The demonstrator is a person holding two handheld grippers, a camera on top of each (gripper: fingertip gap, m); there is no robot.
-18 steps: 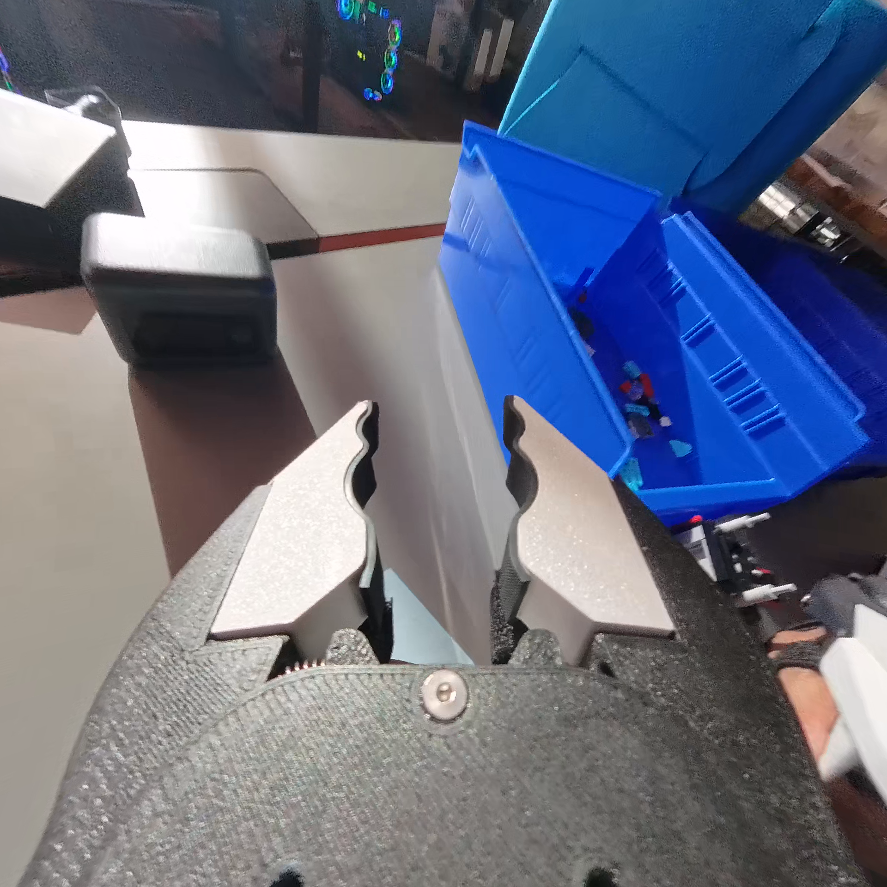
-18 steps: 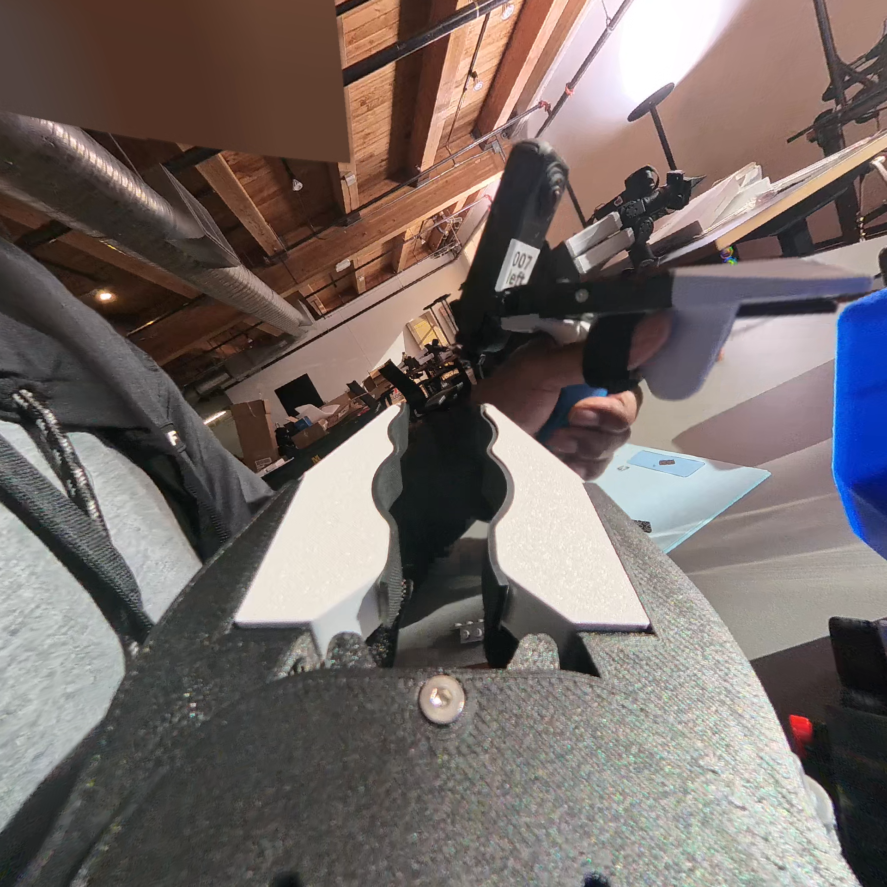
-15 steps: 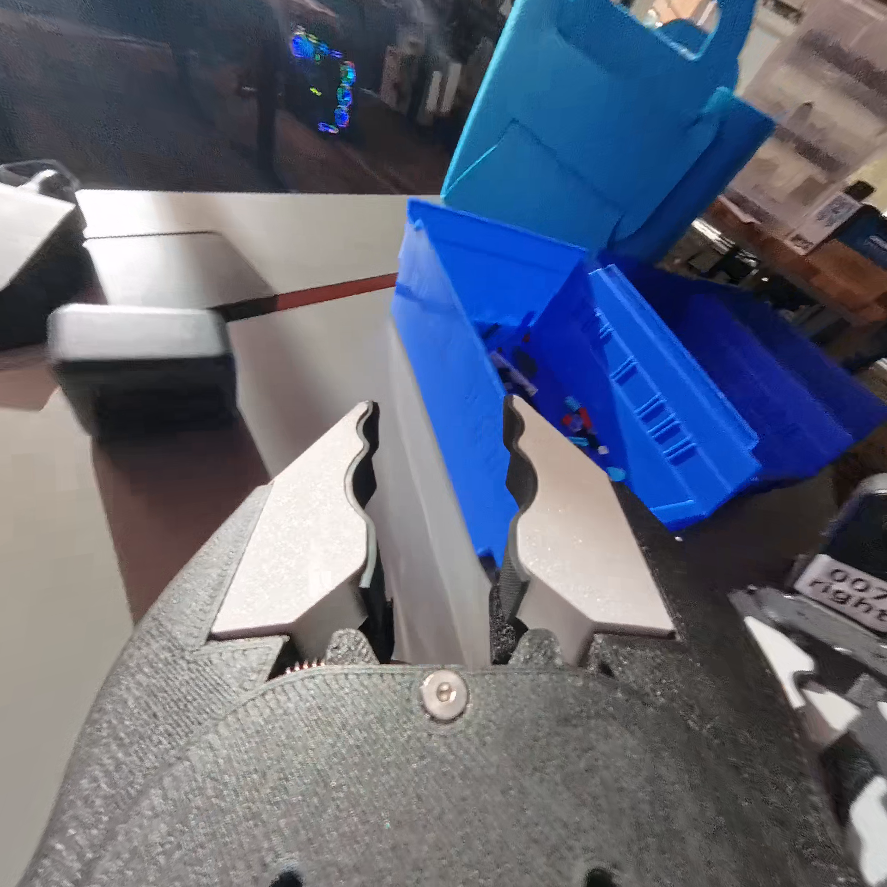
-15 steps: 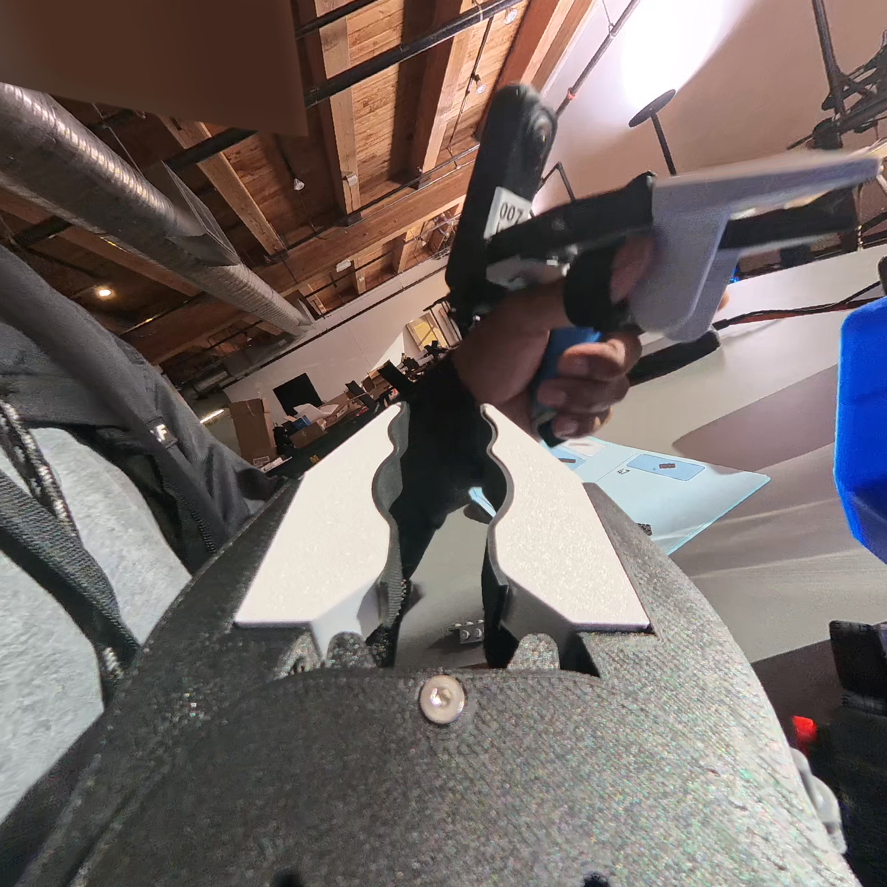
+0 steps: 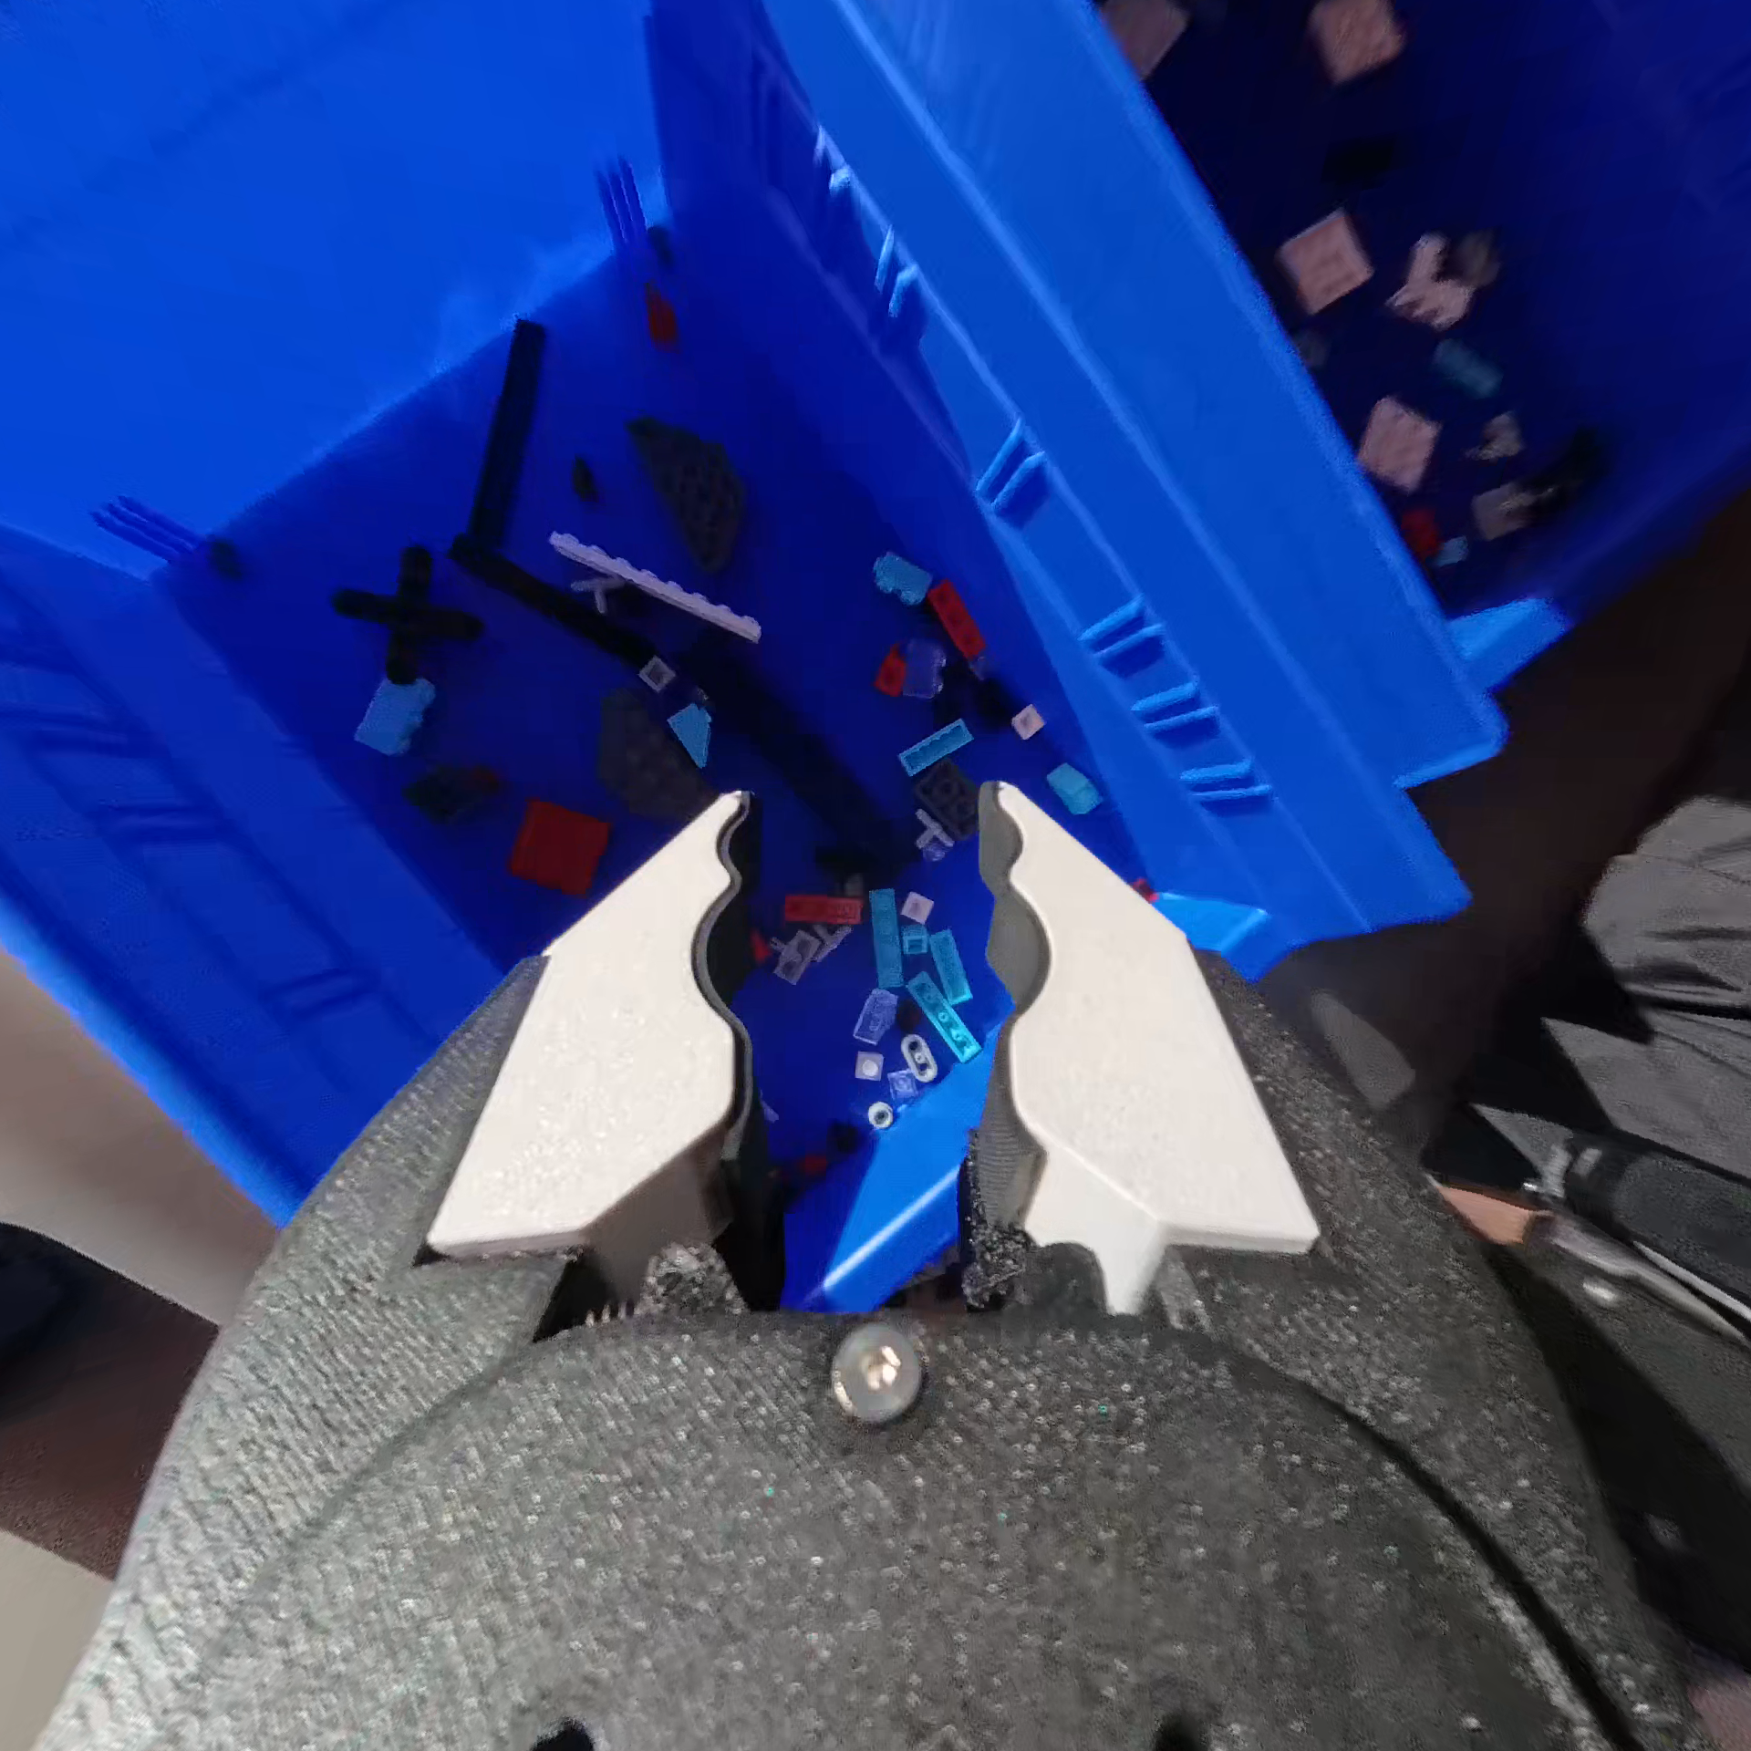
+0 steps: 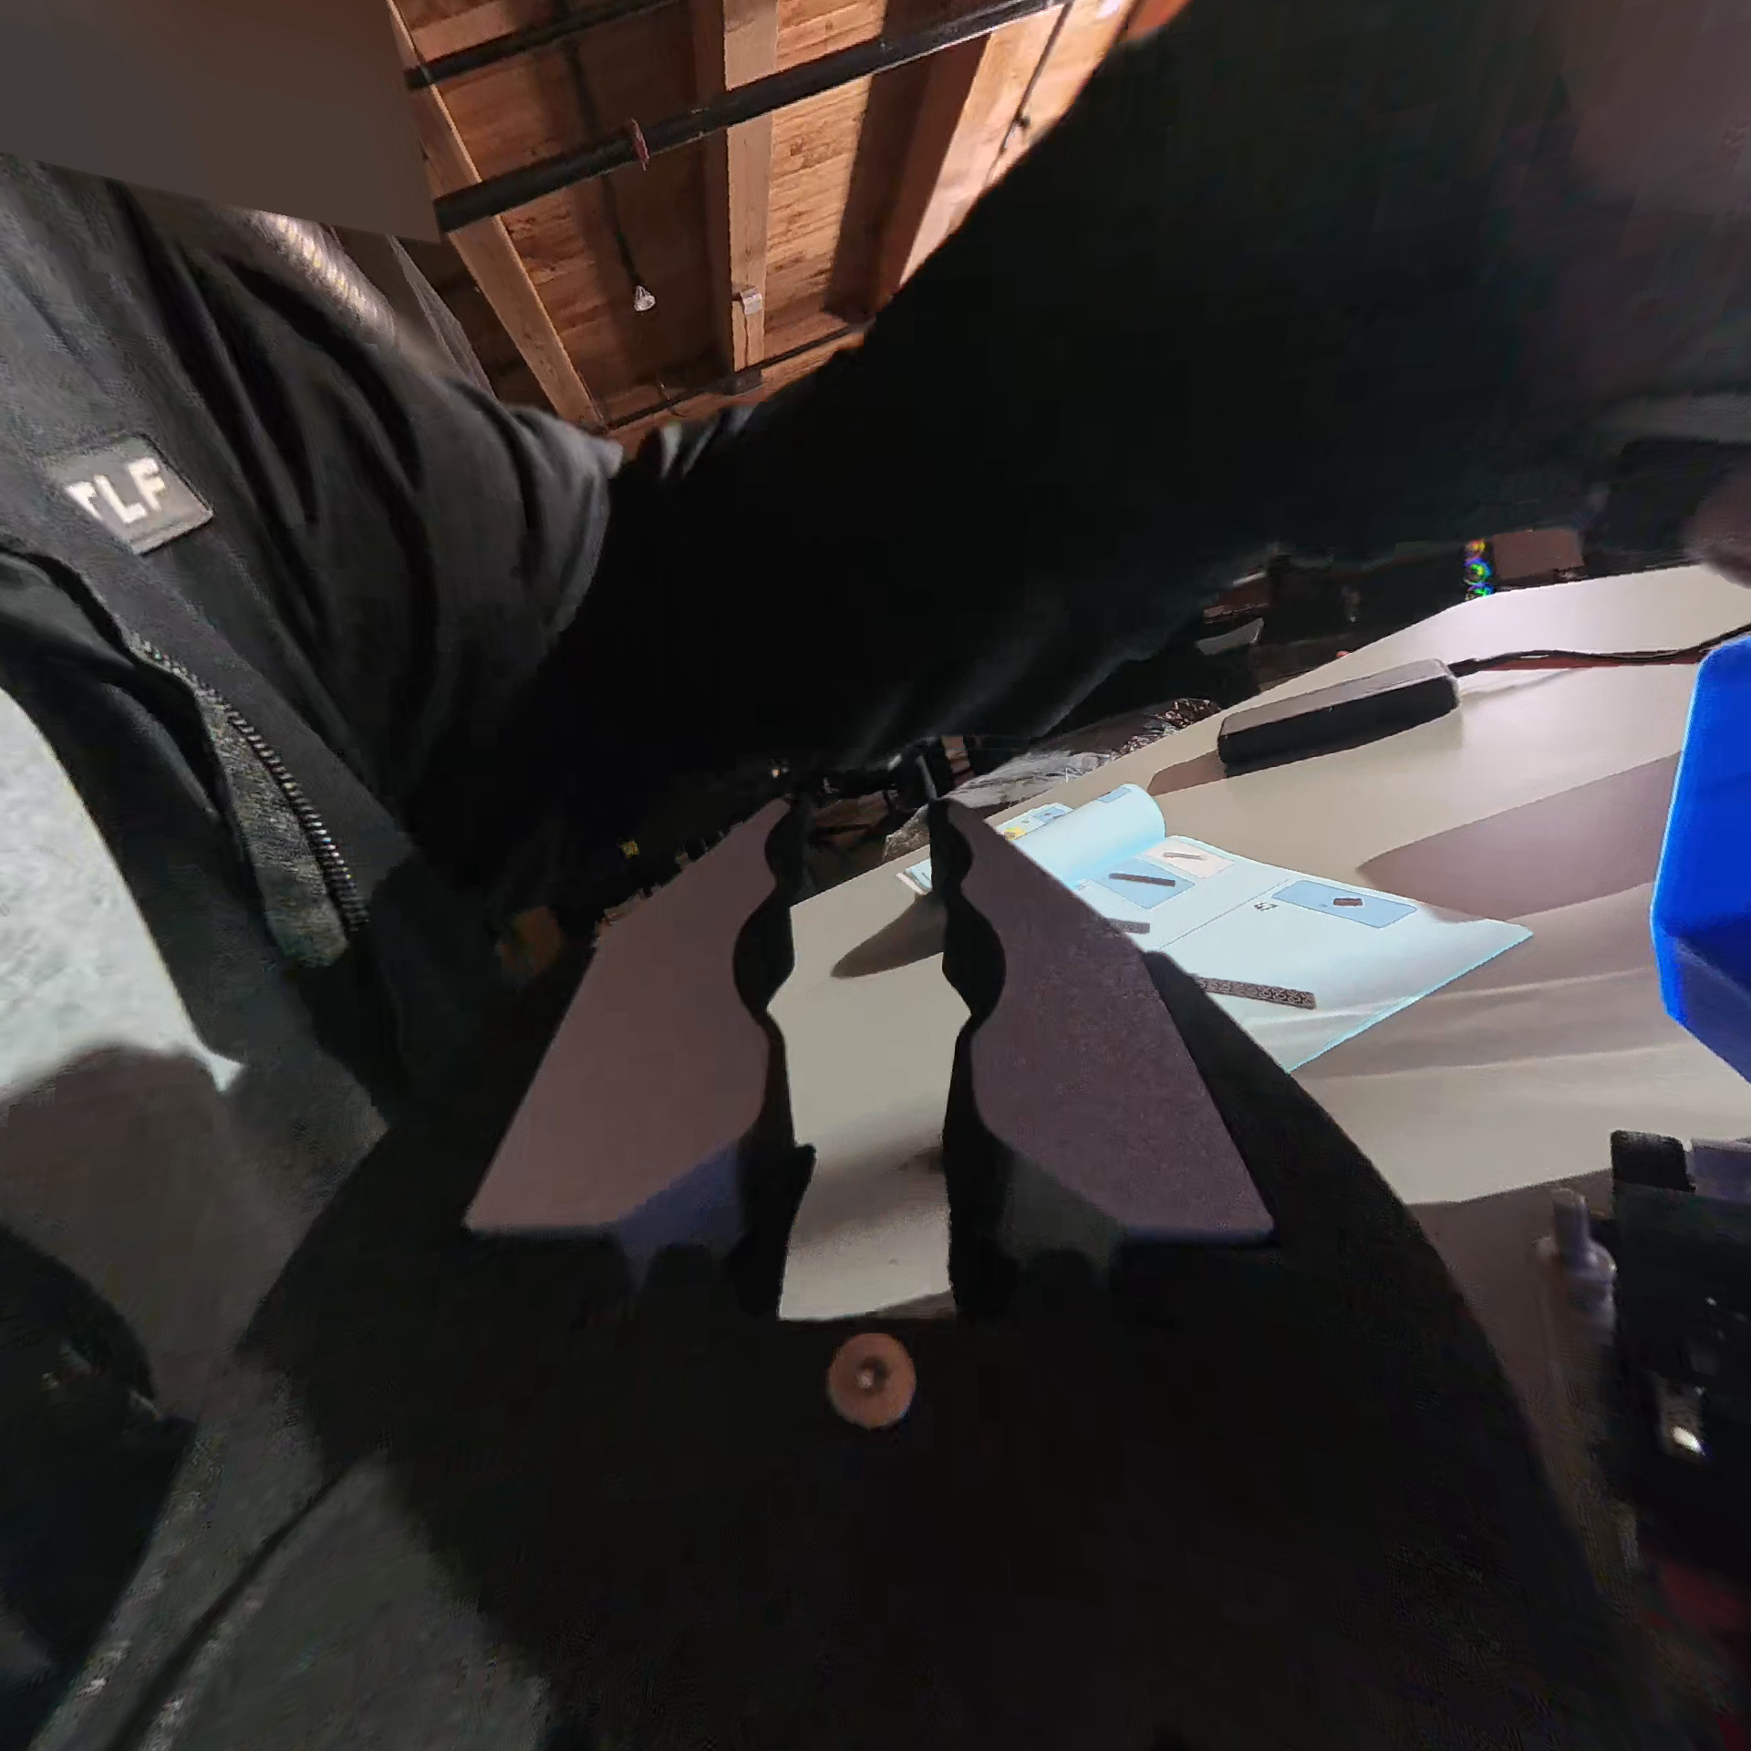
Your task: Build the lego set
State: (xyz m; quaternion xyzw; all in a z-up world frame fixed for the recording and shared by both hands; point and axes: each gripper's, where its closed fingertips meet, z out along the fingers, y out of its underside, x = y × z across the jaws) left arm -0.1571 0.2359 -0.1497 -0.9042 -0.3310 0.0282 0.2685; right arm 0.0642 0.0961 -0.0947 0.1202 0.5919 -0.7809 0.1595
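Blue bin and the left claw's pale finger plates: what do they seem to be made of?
Blue bin: likely moulded plastic, slightly glossy, with ribs moulded into its walls. Finger plates of the left claw: pale grey, matte and finely grained; metal or printed plastic, cannot tell.

Black, coarse-grained printed body on the left gripper (image 5: 862, 815), with pale grey wedge fingers (image 5: 606, 1033) wavy along their inner edges and one silver screw (image 5: 875, 1371) at centre. Same build on the right gripper (image 6: 862, 824), in shadow. Black zipped jacket (image 6: 313, 606) with a small lettered patch (image 6: 133, 493) over a grey top (image 6: 66, 900).
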